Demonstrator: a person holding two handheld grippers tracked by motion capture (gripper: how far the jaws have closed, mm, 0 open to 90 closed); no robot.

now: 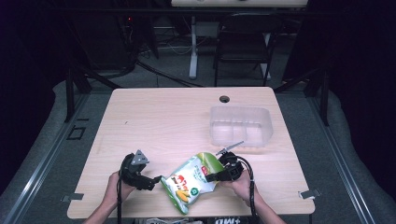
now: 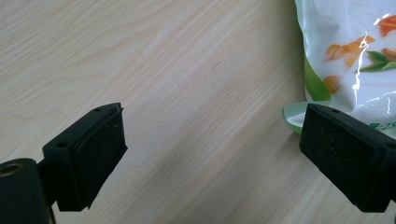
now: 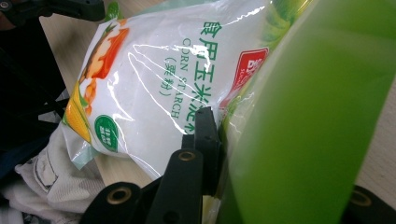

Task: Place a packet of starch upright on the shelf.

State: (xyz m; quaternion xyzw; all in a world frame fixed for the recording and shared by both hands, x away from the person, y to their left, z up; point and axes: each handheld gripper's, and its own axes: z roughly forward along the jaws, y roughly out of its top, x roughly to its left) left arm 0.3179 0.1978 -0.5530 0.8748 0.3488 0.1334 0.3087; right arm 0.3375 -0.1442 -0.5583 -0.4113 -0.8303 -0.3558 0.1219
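Right gripper point(image 1: 219, 176) was clamped on the corn starch bag's point(image 1: 191, 181) edge at the near table point(image 1: 177, 116) edge. Left gripper point(image 1: 156, 181) gaped wide, apparently empty; it should've bitten deeper past the corner seam.

The bag point(image 3: 154, 88) at the centre of the right gripper view carries green print reading "CORN STARCH" beside Chinese characters. Its red label at upper right is too cut off to read.

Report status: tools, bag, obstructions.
Right tool shut on corn starch bag. Left tool open at bag's corner. Bag partly off table. Clear bin beyond, path free.
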